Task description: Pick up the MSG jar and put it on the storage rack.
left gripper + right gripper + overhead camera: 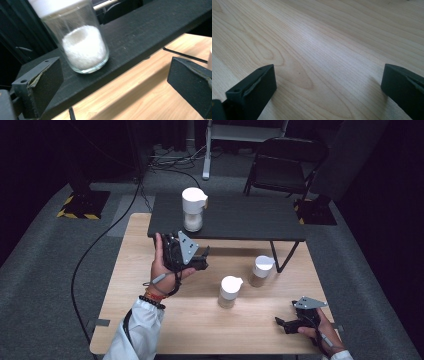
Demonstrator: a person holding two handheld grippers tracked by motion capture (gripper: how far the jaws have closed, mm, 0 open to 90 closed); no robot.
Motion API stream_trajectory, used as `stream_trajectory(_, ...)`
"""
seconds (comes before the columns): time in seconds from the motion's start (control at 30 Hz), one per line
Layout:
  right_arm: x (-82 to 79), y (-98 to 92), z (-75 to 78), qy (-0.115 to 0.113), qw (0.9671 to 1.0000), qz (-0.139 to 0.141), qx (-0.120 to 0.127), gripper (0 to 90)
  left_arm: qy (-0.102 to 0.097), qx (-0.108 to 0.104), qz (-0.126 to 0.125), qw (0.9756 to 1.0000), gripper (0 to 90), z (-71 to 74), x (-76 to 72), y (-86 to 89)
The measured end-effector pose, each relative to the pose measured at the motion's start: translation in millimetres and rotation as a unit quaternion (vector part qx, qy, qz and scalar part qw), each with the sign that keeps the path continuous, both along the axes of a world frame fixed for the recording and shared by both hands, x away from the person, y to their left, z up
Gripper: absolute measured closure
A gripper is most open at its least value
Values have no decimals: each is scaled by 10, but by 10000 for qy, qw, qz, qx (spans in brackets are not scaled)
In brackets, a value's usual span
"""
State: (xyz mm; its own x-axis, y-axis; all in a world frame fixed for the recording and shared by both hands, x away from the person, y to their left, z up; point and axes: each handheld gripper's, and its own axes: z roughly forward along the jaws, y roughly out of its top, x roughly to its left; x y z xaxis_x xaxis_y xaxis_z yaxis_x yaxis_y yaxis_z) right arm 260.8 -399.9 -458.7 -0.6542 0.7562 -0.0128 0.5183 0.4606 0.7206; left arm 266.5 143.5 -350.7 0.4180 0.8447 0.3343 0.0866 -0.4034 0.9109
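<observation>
Left gripper (202,256), frame centre-left: jaws wide apart, holding nothing, aimed at the glass jar (83,47) of white granules, possibly salt, on the black shelf (240,217). Right gripper (281,321), lower right: jaws wide, empty, over the wooden table (324,50).

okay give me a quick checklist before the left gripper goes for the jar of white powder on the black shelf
1. Left gripper open: ok, its jaws stand wide apart in the left gripper view.
2. Nothing between the jaws: ok.
3. Jar of white powder upright on the black shelf: ok.
4. Jar lined up between the jaws: not ok, it sits toward the left jaw and farther off.
5. White lid on the jar: ok; whether it is tight, cannot tell.
6. Right gripper out of the way: ok, open and low at the near right of the wooden table.
</observation>
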Motion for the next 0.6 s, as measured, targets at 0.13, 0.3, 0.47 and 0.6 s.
stream_trajectory(0.13,0,0,0,1,10000,-1,2,0,78,113,-49,9999,3,-65,-35,-1)
stream_trajectory(0.3,0,0,0,0,10000,0,1,0,167,313,-76,9993,3,-164,-83,-19)
stream_trajectory(0.47,0,0,0,0,10000,-1,1,0,306,427,-154,9985,3,-234,-111,-29)
stream_trajectory(0.6,0,0,0,1,10000,0,0,0,374,480,-189,9980,3,-274,-150,-19)
